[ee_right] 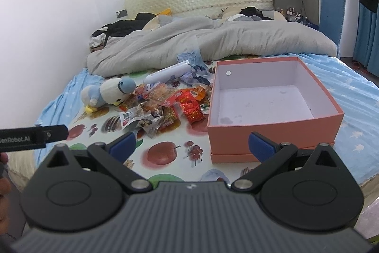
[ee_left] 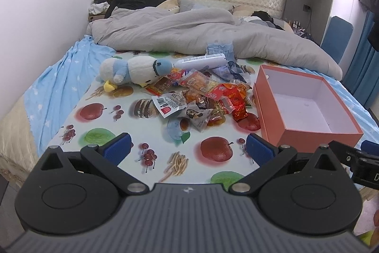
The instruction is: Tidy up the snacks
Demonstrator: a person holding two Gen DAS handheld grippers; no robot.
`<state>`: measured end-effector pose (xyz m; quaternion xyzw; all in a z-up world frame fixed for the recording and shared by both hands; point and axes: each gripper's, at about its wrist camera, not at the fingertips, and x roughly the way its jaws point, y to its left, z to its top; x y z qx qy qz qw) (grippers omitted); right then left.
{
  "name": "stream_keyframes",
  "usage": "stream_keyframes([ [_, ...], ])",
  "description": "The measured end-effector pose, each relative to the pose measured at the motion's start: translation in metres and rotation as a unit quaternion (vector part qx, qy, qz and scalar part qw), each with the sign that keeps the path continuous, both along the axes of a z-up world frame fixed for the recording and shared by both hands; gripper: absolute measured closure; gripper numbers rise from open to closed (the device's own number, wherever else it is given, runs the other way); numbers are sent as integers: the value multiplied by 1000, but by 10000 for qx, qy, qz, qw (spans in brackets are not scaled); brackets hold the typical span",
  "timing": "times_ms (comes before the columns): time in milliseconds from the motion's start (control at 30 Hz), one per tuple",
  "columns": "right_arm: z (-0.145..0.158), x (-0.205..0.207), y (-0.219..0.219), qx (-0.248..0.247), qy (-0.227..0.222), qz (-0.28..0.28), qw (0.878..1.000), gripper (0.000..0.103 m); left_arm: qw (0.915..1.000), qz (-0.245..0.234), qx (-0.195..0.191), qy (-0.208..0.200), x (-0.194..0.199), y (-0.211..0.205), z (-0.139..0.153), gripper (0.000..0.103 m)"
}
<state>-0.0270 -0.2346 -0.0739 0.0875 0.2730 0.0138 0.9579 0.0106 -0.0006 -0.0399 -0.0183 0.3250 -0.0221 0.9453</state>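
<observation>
Both grippers hover low over the near edge of the fruit-print cloth (ee_left: 142, 110) on the bed, each with its jaws spread wide and nothing between them. From the left gripper (ee_left: 188, 149) the heap of snack packets (ee_left: 203, 96) lies at about twelve o'clock, a little toward one, well beyond the fingertips; the open pink box (ee_left: 305, 132) sits at about two o'clock, its long axis running away toward the grey duvet (ee_left: 189, 30). From the right gripper (ee_right: 191, 146) the same heap (ee_right: 165, 108) lies at about eleven o'clock, while the box (ee_right: 272, 132) stands almost dead ahead, just beyond the right finger. The box holds no snacks as yet. The heap's right edge comes just beside the box's left wall. A plush penguin (ee_left: 132, 70) and a white tube (ee_left: 201, 62) lie at the far side of the heap. The left gripper looks squarer to the packets, so I judge it better placed for a first pick, the right for the drop.
</observation>
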Motion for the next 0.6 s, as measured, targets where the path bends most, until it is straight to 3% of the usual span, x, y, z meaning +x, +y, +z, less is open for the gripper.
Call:
stream_keyframes([
  [600,-17,9,4,-23,216,-80,9997,0,9998,91,-34,154,14,10,-14,0],
])
